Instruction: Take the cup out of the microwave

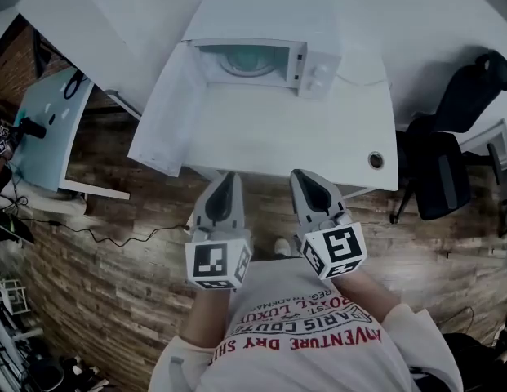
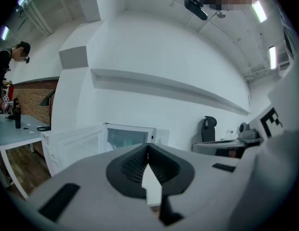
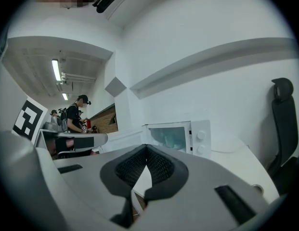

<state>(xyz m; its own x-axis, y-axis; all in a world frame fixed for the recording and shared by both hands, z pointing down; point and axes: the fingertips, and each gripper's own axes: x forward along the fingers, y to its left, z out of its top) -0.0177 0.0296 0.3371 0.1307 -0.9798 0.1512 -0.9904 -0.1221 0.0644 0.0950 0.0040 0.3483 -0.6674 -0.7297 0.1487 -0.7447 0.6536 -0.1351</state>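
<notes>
Microwave (image 1: pixel 261 60) on white table (image 1: pixel 318 145), door (image 1: pixel 167 113) swung open leftward. Cup (image 3: pixel 171 138) only dim pale shape inside cavity. Left gripper (image 1: pixel 224 178) and right gripper (image 1: pixel 306 176) at table's near edge, jaws pressed together, empty. Black office chair (image 1: pixel 449 153) at right.

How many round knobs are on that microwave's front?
2. Both sit on the control panel at the right side of the microwave: the upper knob directly above the lower knob. None seems hidden, though the panel looks small here.
</notes>
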